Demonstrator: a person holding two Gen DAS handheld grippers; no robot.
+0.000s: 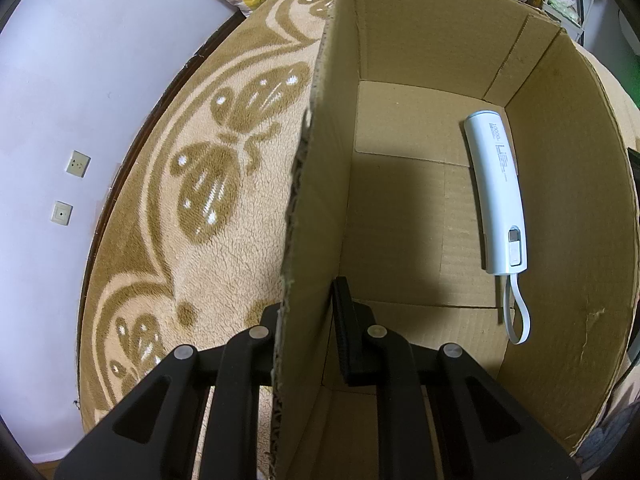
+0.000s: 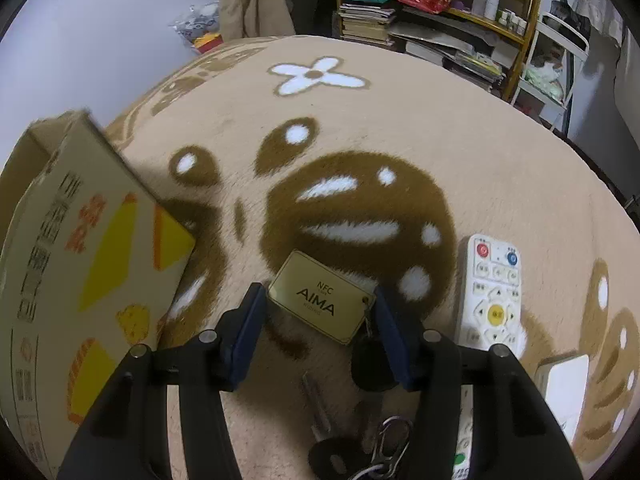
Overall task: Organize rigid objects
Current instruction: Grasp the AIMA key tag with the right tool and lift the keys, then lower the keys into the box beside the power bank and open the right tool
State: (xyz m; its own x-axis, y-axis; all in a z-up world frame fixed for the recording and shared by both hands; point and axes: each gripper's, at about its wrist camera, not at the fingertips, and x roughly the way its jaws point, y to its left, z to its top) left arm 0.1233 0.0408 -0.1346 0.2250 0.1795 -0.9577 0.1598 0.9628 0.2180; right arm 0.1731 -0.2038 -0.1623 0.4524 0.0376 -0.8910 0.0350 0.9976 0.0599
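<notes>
In the left wrist view, my left gripper [image 1: 306,320] is shut on the left wall of an open cardboard box [image 1: 316,208], one finger outside, one inside. A white power bank [image 1: 498,196] with a looped cable lies inside on the box floor by the right wall. In the right wrist view, my right gripper [image 2: 318,304] is open, its fingers on either side of a gold NFC AIMA key tag [image 2: 322,298] lying on the rug. Keys and a metal ring [image 2: 360,428] attached to the tag lie between the gripper arms. The box [image 2: 80,264] stands at left.
A white remote control [image 2: 496,292] lies on the rug right of the tag, with a white card [image 2: 566,388] further right. The beige patterned rug [image 2: 360,128] spreads ahead. Shelves with books and bottles [image 2: 452,20] stand at the back. A wall with sockets [image 1: 78,164] is left.
</notes>
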